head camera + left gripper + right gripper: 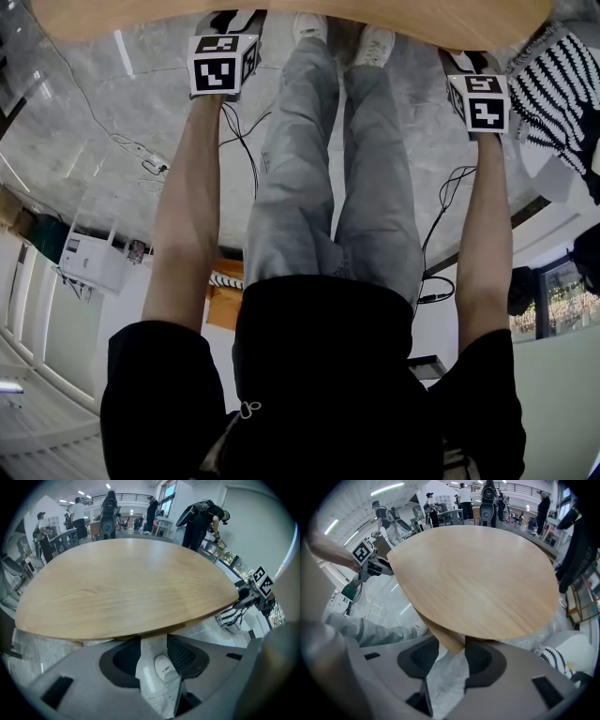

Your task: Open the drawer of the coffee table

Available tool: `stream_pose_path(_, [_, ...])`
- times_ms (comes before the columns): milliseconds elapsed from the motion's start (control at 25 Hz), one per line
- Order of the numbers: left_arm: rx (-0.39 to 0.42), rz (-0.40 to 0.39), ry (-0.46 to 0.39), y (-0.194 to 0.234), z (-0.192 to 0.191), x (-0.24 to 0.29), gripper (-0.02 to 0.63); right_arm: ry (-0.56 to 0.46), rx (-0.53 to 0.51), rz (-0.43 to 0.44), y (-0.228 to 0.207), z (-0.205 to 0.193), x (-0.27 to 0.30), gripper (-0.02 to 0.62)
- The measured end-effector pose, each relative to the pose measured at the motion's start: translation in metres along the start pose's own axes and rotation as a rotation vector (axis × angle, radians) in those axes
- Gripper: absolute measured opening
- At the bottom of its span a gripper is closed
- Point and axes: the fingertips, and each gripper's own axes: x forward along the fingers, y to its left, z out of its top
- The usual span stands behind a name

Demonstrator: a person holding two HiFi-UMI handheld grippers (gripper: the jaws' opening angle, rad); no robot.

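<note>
Drawer is out of sight beneath the tabletop [126, 588]; left gripper [153, 645] and right gripper [452, 649] hang at its near edge, jaws partly open, holding nothing, apparently poised to reach under.

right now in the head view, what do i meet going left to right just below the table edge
left gripper, white left shoe, white right shoe, right gripper, black-and-white striped object
</note>
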Motion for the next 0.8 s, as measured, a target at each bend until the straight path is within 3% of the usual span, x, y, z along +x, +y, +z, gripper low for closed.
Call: stream_pose_path(800, [0.081,0.022,0.011,0.0069,-0.0040,-0.0004,0.127,0.041,-0.093,-0.018,0.0057,-0.0016,0.0006,0.140])
